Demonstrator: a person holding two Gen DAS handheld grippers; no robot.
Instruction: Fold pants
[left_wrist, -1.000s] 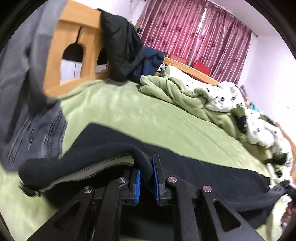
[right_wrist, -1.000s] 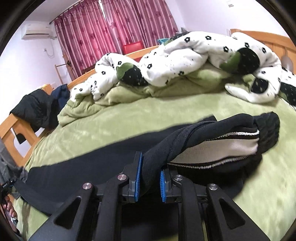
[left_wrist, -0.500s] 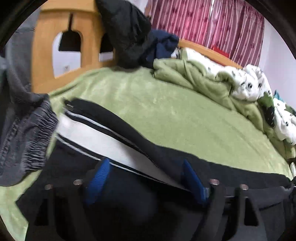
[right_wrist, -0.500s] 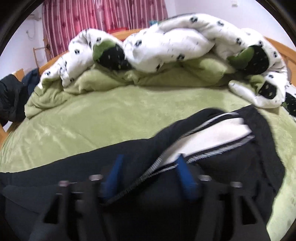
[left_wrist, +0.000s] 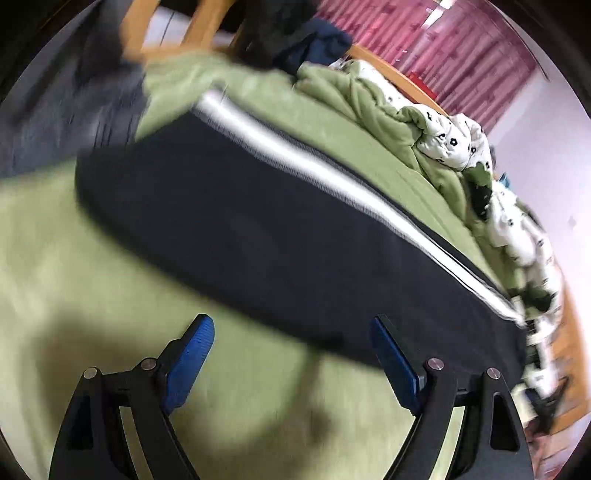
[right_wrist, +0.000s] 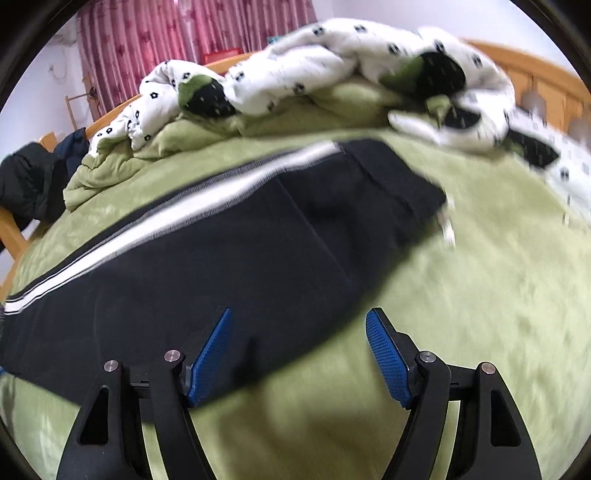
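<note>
Black pants (left_wrist: 280, 236) flat — white-striped

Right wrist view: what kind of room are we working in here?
Most likely a home bedroom. The black pants lie on a bed with a green blanket, a rumpled white flower-print duvet is heaped behind, beside a wooden bed frame, and red curtains hang beyond.

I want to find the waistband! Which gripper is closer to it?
Right. The right gripper is beside the pants' waistband; the left gripper faces the leg end, the waistband far right.
</note>
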